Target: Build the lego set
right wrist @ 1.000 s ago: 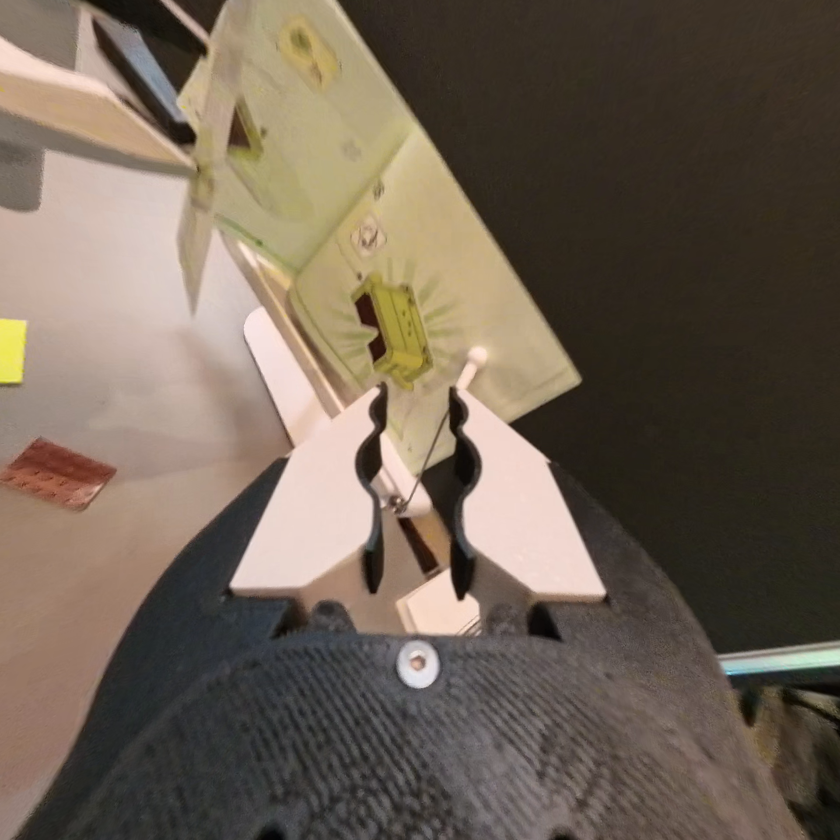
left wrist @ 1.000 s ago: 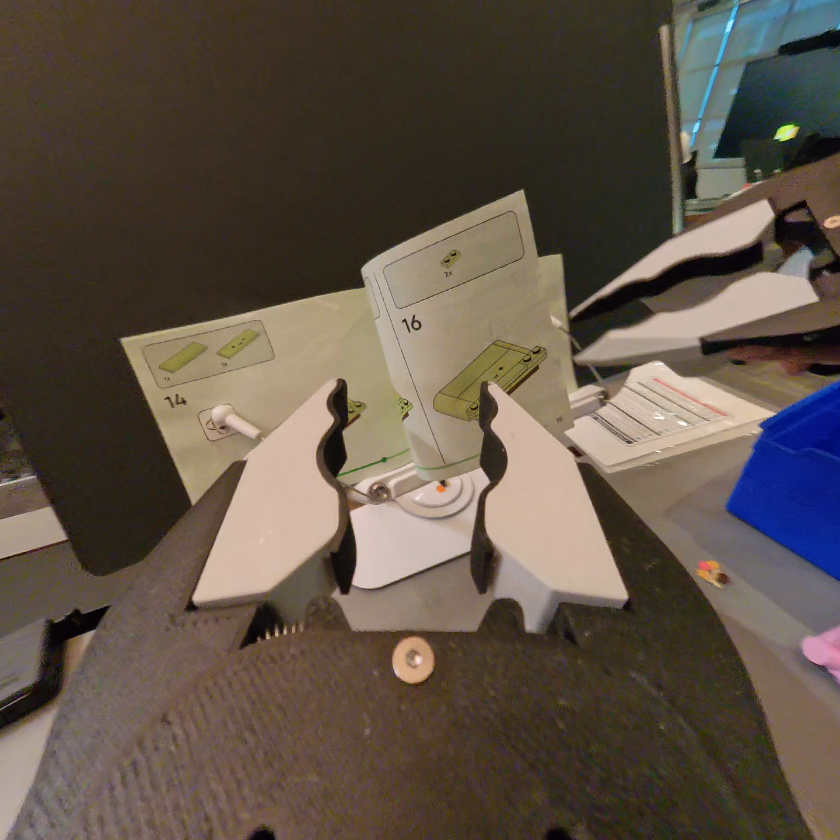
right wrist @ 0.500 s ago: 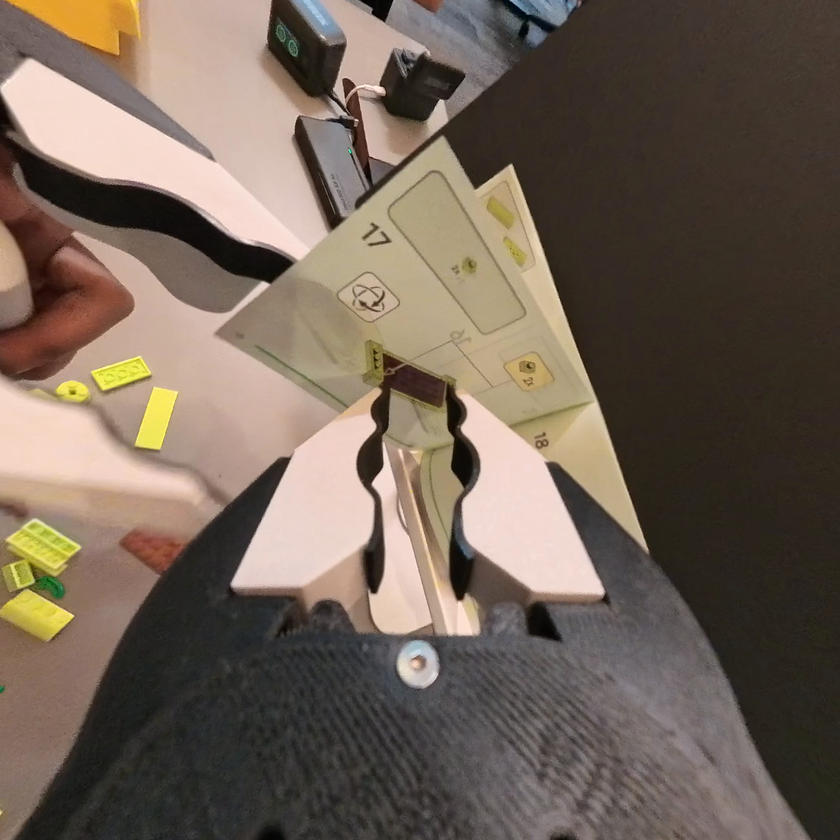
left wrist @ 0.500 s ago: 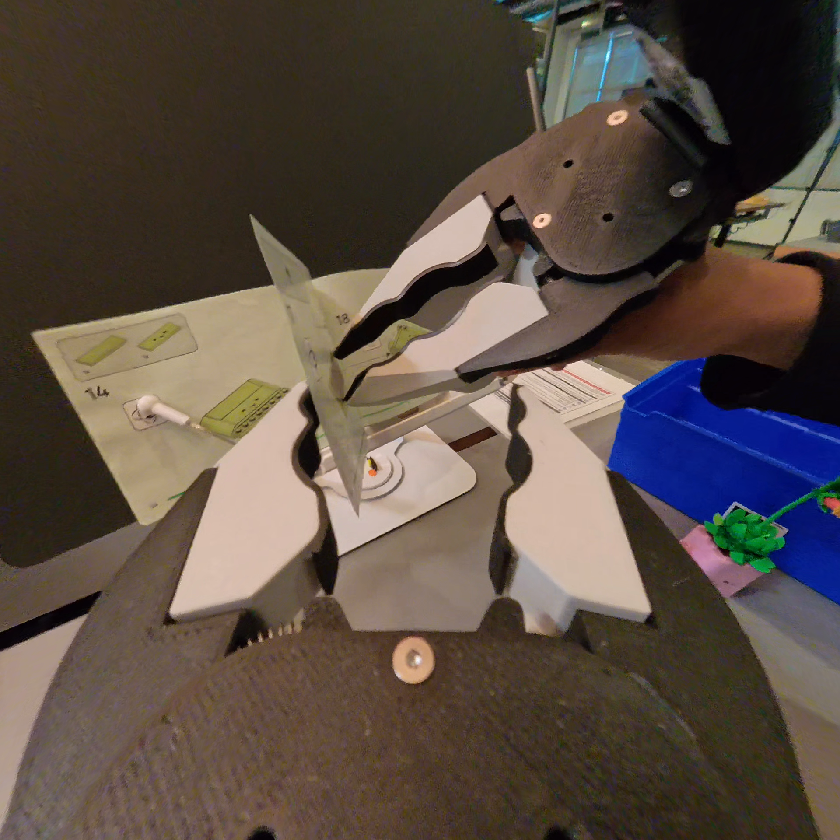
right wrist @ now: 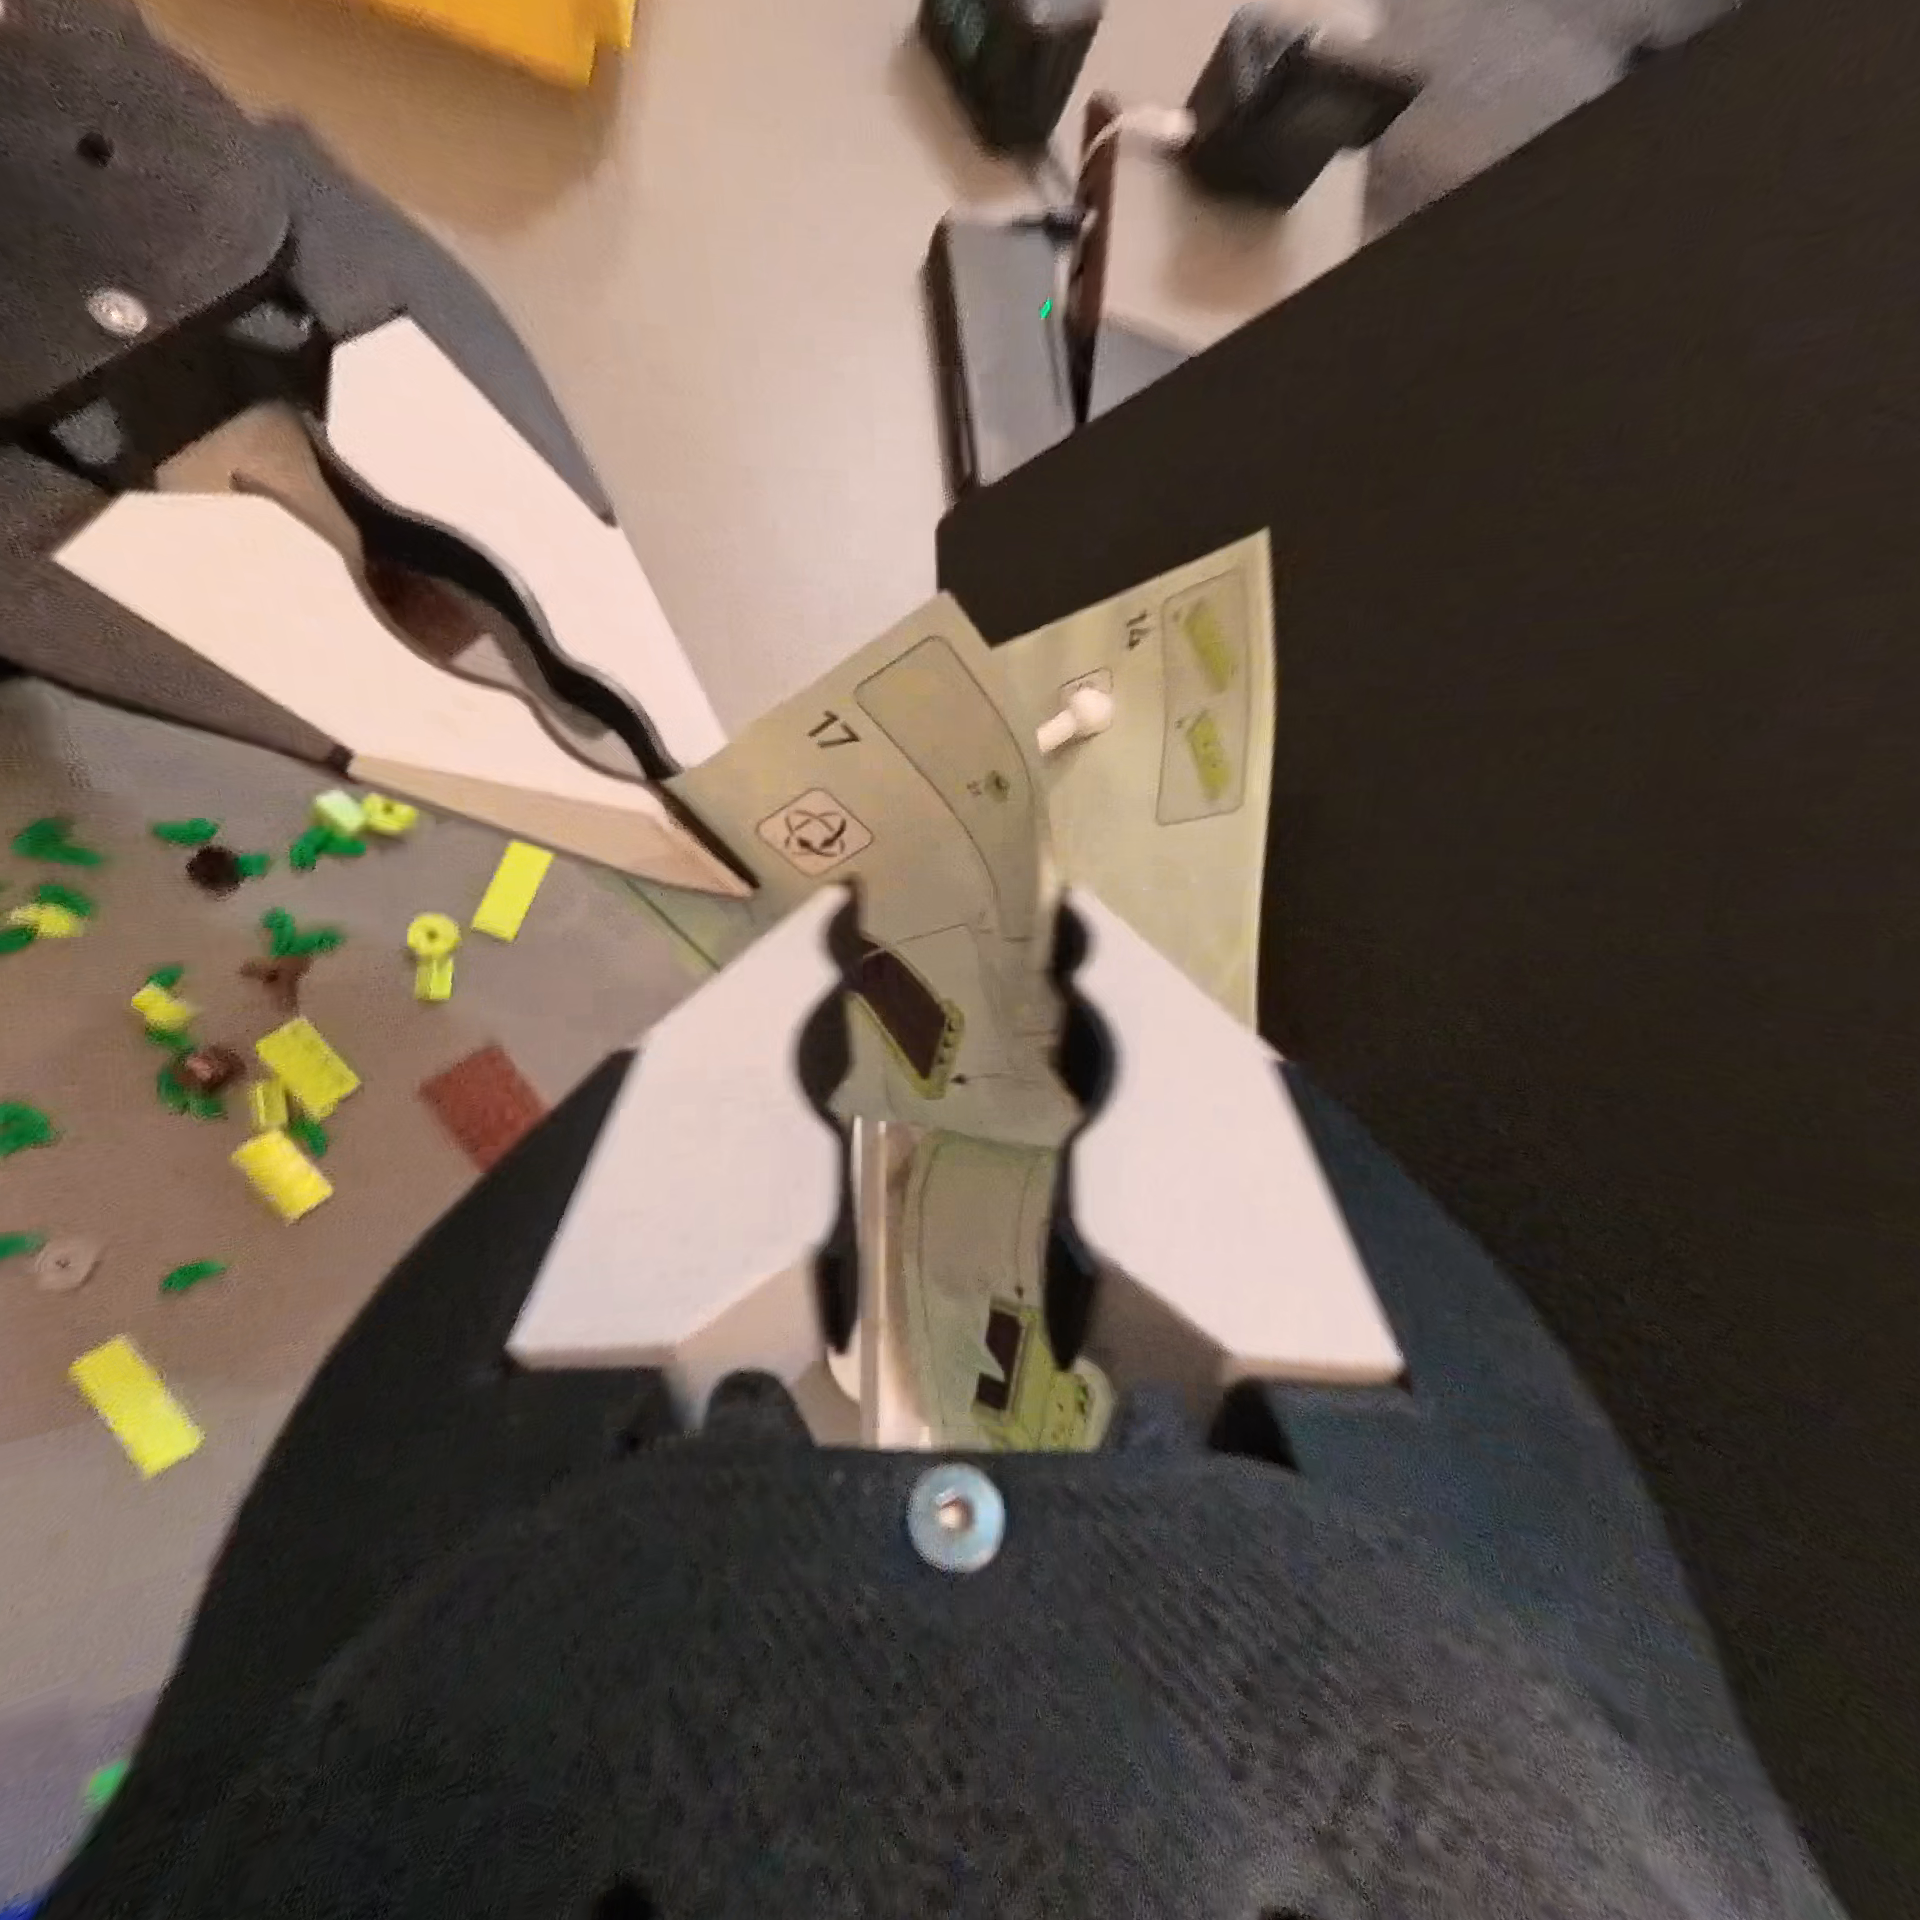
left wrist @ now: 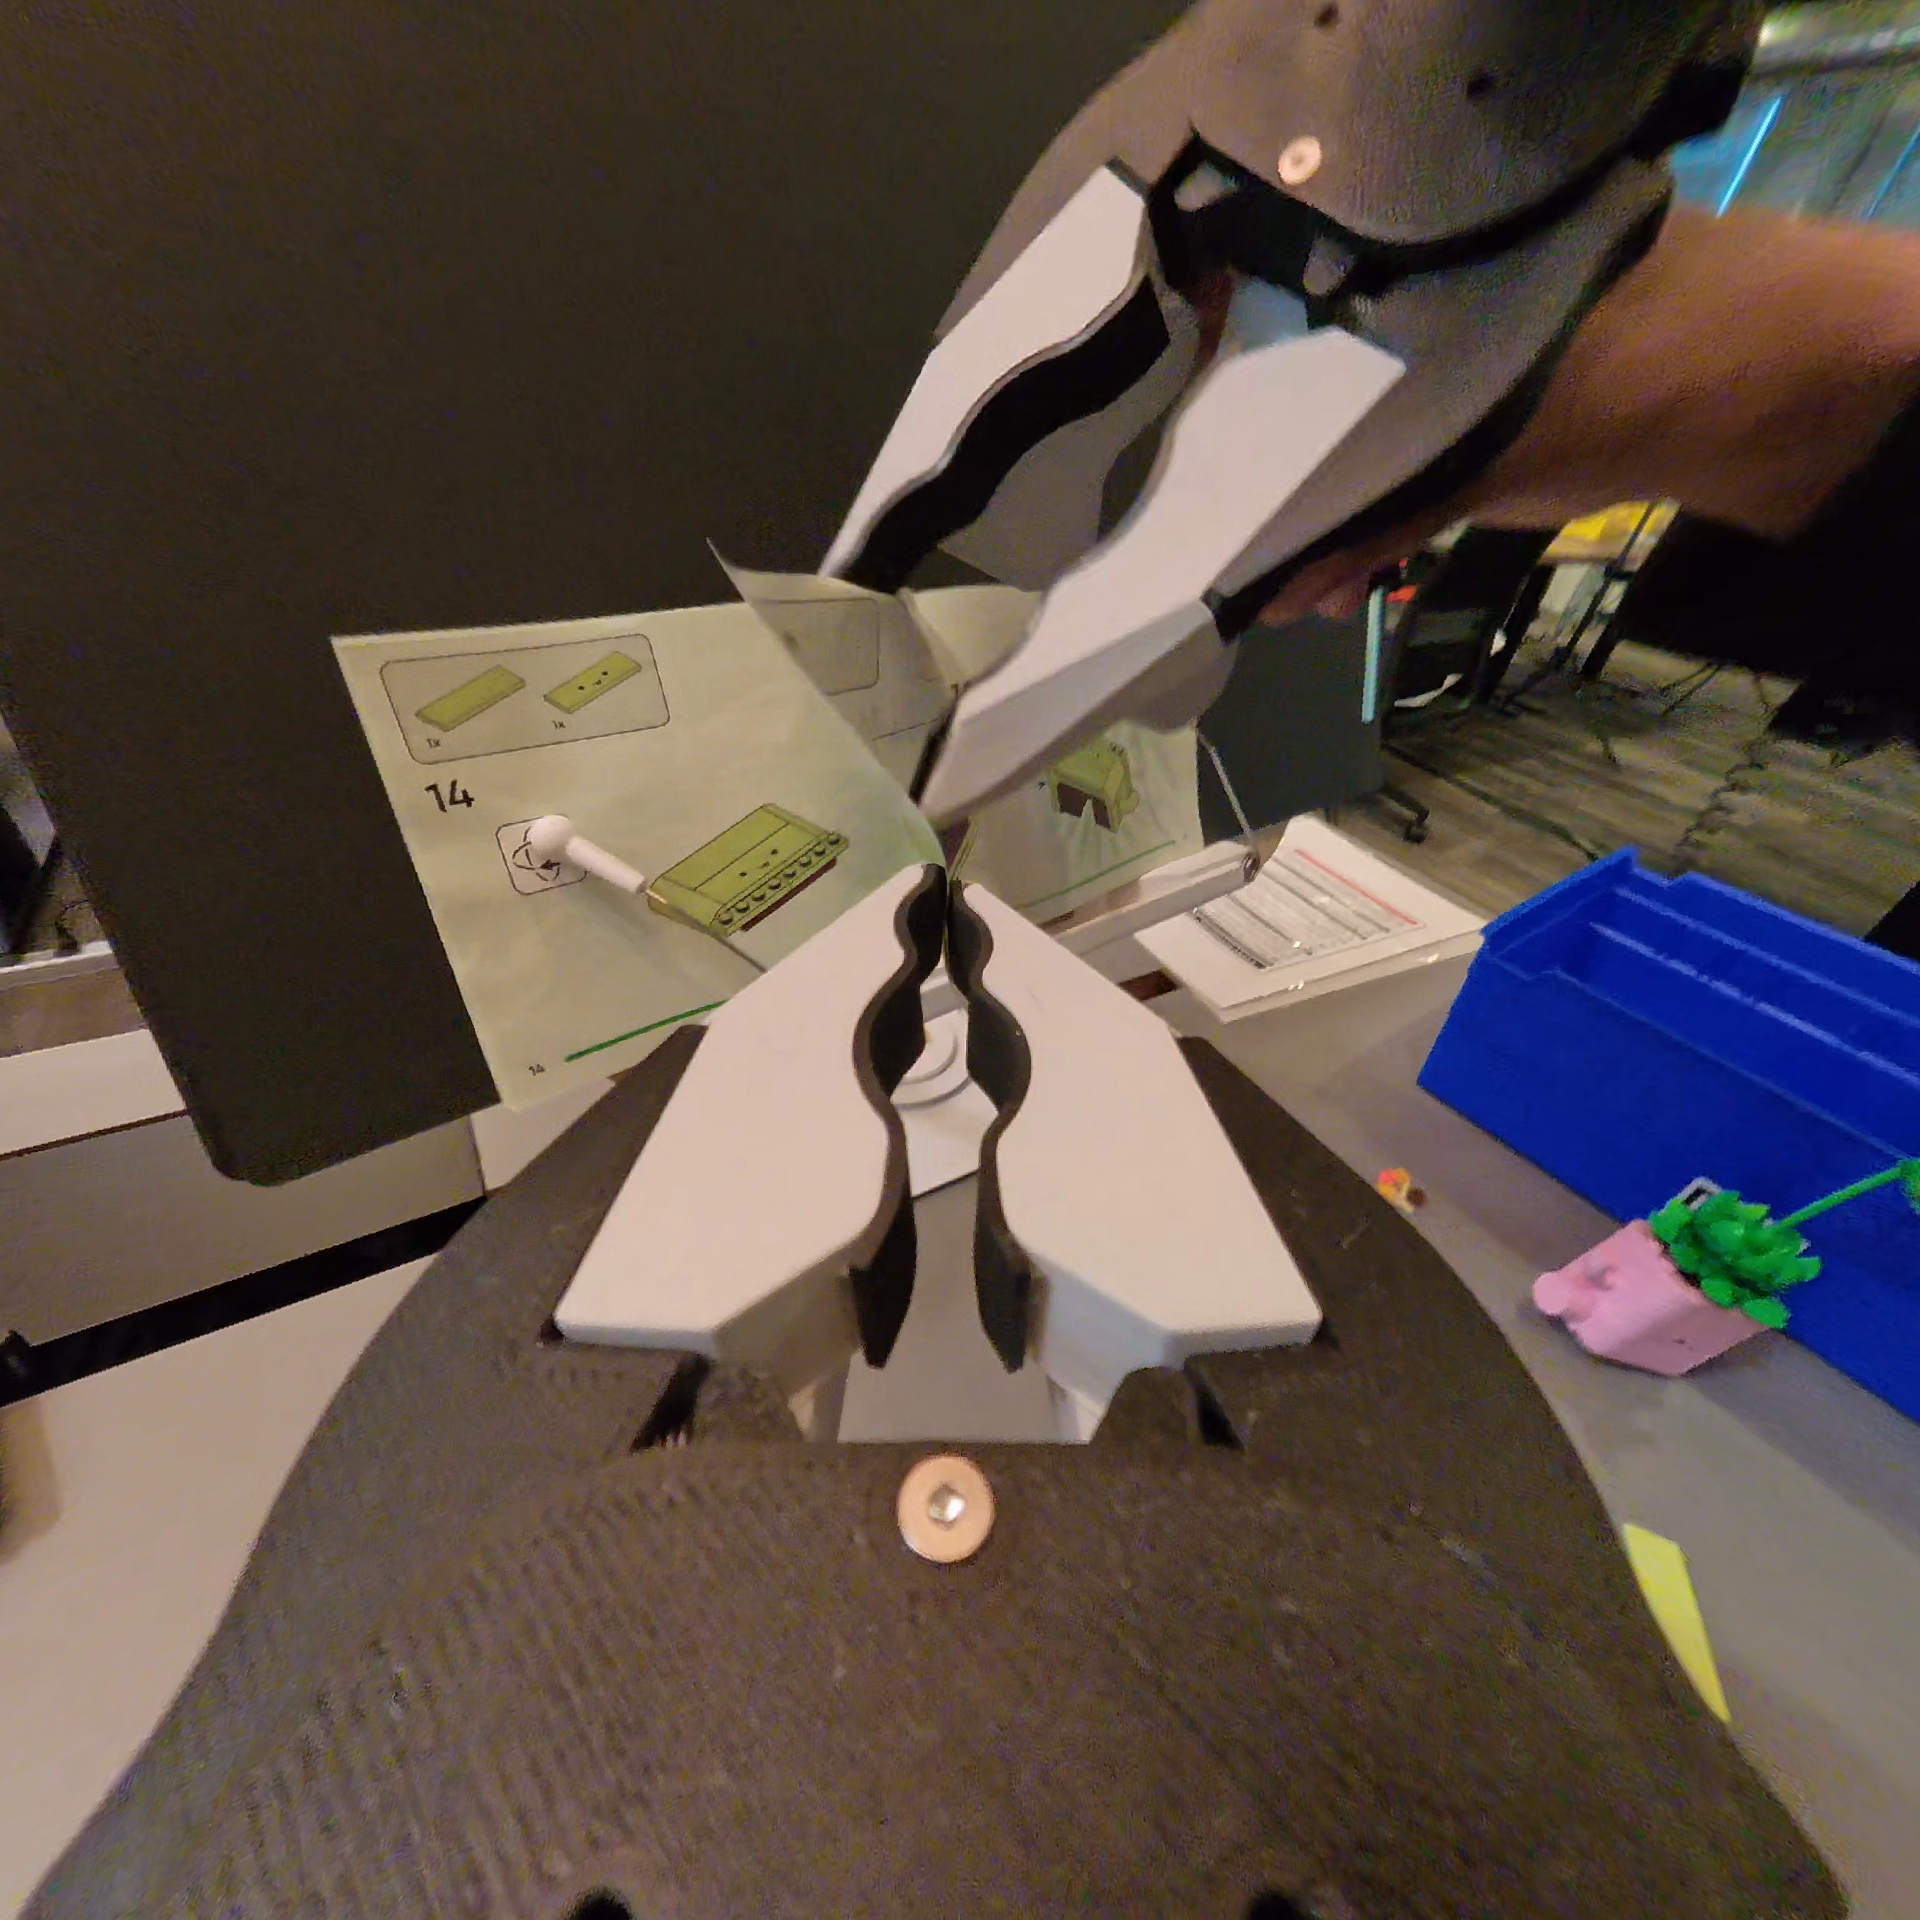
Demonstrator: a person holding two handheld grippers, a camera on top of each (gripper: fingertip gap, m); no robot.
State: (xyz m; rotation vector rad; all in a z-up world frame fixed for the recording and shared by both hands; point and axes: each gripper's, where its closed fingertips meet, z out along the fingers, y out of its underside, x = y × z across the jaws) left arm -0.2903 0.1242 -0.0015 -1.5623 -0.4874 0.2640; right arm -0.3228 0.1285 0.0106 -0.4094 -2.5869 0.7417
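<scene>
A black board is standing behind the grey desk (left wrist: 1714,1455). The left gripper (left wrist: 943,883) is pinching a page (left wrist: 831,748) of the booklet (left wrist: 623,831), fingers closed on it. The right gripper (right wrist: 951,914) is sitting half open around that page. Pulling hard could tear it. Bricks (right wrist: 301,1070) are lying loose on the desk.

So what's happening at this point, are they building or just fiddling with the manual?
No building at this moment. A person is turning a page of the instruction booklet propped on a white stand. The left gripper is pinched shut on the page's lower corner, while the right gripper is open around the curling page. Loose lego pieces lie untouched on the table.
</scene>
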